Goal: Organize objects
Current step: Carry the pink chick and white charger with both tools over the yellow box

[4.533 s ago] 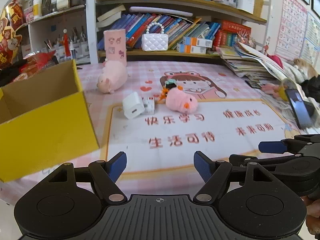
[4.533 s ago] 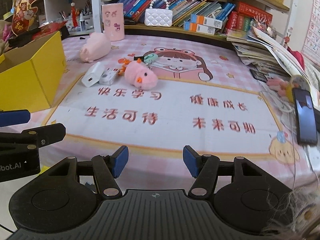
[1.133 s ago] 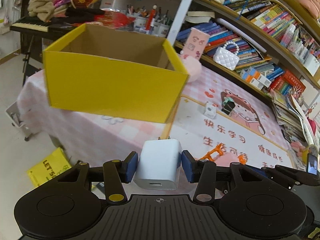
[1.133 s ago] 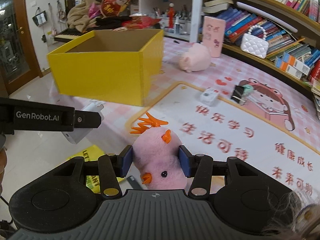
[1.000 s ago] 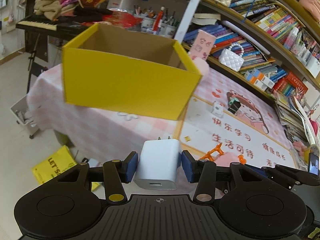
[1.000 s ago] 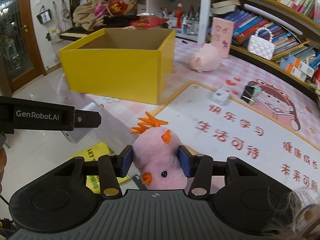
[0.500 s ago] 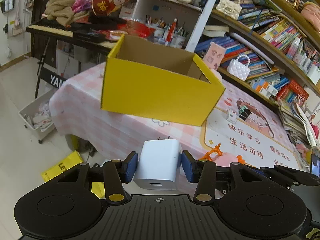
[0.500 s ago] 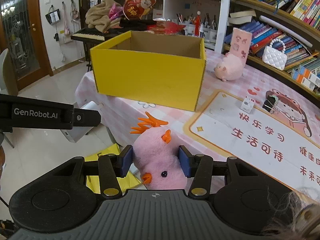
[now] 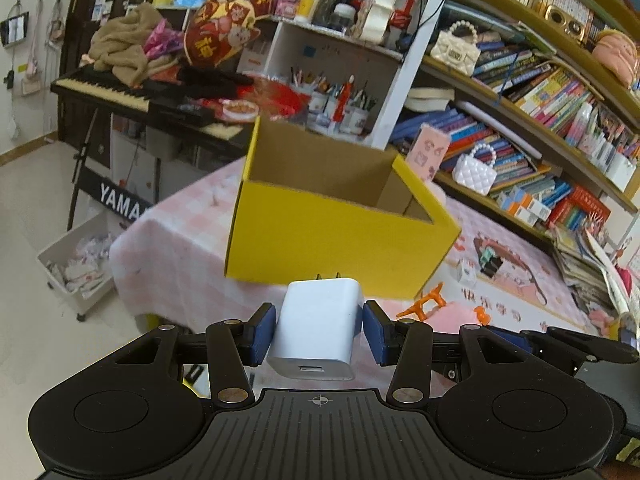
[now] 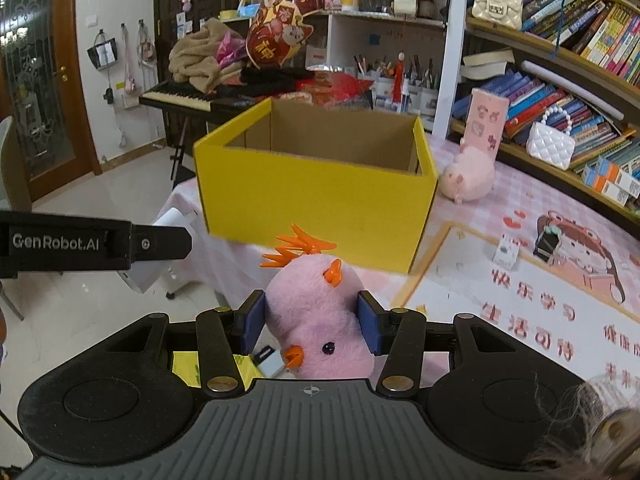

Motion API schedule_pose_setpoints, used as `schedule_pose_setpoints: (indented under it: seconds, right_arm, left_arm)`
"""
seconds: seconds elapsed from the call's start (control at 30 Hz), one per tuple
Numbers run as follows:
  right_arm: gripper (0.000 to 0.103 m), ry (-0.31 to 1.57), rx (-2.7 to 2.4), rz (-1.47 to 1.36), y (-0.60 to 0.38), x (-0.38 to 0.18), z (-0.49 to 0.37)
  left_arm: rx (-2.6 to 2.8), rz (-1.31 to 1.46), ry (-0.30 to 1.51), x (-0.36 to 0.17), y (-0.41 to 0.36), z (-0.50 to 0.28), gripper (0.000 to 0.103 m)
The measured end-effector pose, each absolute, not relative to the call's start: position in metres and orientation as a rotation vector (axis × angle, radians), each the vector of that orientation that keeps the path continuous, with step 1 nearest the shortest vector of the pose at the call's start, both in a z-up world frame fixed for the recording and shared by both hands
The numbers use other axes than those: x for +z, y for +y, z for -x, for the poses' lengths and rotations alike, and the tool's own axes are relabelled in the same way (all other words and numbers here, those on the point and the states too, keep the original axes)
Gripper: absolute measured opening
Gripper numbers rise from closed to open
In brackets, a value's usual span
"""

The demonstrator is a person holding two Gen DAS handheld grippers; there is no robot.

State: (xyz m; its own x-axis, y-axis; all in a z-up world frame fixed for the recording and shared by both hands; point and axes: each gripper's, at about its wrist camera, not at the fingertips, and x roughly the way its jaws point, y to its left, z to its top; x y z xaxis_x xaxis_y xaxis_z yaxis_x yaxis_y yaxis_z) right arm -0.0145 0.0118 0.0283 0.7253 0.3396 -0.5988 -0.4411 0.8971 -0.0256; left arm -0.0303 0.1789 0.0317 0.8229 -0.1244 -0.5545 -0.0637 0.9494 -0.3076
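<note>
My left gripper point(image 9: 319, 330) is shut on a white charger plug point(image 9: 318, 328), prongs pointing forward, held off the table's near-left corner. My right gripper point(image 10: 311, 326) is shut on a pink plush chick point(image 10: 320, 320) with orange crest. The open yellow cardboard box point(image 9: 336, 236) stands ahead on the pink checked table; it also shows in the right wrist view point(image 10: 316, 188), and what I see of its inside is bare. The left gripper's arm point(image 10: 92, 242) with the plug crosses the right view at left. A small white cube point(image 10: 506, 250) and a black clip point(image 10: 548, 242) lie on the mat.
A pink plush pig point(image 10: 470, 178) and a pink case point(image 10: 486, 120) stand behind the box. Bookshelves point(image 9: 540, 100) line the far side. A keyboard piano point(image 9: 120, 96) and a white bin point(image 9: 76, 264) are on the floor side at left. The table edge point(image 10: 192, 196) is below the box.
Both grippers have pulled back and left from the table, holding the plug and the chick; the box now looks farther away and more centred. Both were open and empty 4.5 s ago.
</note>
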Motion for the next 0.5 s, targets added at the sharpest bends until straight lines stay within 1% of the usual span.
schedule_pose_setpoints:
  seconds: [0.27,0.5]
  right_arm:
    - [0.046,0.53,0.452,0.195,0.019,0.057,-0.019]
    - [0.046,0.473,0.466,0.181,0.021,0.075,-0.064]
  left_arm:
    - [-0.014,0.333,0.505,0.056,0.187,-0.004,0.046]
    - [0.017,0.337,0.457,0.069,0.189,-0.037,0.046]
